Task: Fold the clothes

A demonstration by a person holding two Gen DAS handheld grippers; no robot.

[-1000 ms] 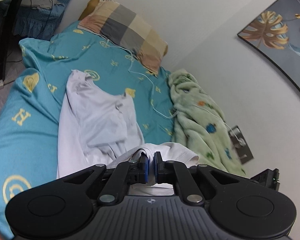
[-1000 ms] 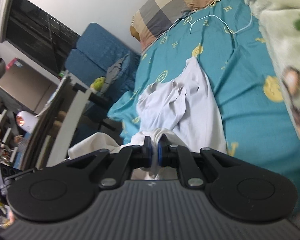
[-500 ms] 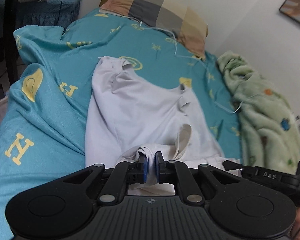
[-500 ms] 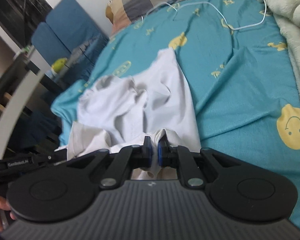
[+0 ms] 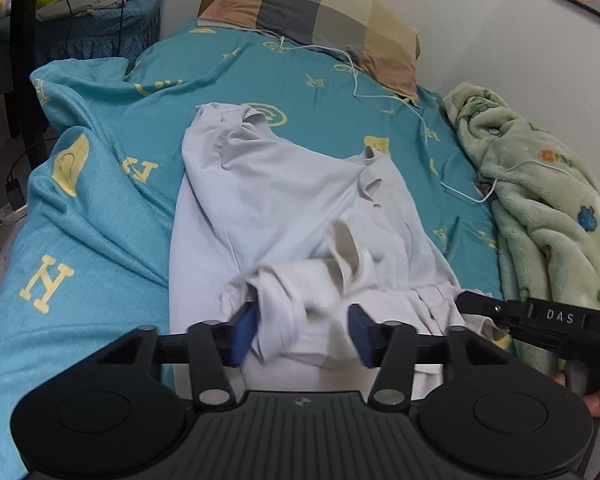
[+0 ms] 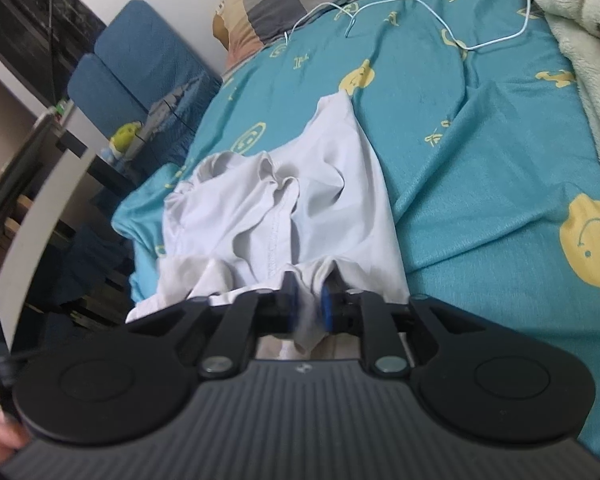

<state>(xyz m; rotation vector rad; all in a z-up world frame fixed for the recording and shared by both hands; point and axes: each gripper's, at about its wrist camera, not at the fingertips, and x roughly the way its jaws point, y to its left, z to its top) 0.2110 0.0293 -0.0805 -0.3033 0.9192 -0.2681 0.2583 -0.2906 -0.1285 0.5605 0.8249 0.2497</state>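
Observation:
A white T-shirt (image 5: 284,200) lies crumpled lengthwise on the teal bedsheet (image 5: 100,208); it also shows in the right wrist view (image 6: 284,208). My left gripper (image 5: 302,330) is open, its blue pads wide apart, with the shirt's near hem loose and blurred between them. My right gripper (image 6: 308,306) has its pads slightly parted with a fold of the shirt's hem still between them. The right gripper's finger (image 5: 512,314) shows at the right of the left wrist view, at the shirt's near right edge.
A checked pillow (image 5: 312,12) lies at the bed's head. A green fleece blanket (image 5: 540,200) runs along the wall side. A white cable (image 5: 380,92) crosses the sheet. A blue chair (image 6: 140,72) and a desk stand beside the bed.
Both grippers lowered the shirt's hem toward the bed. The left gripper has opened wide and let go of the hem. The right gripper's pads have begun to part.

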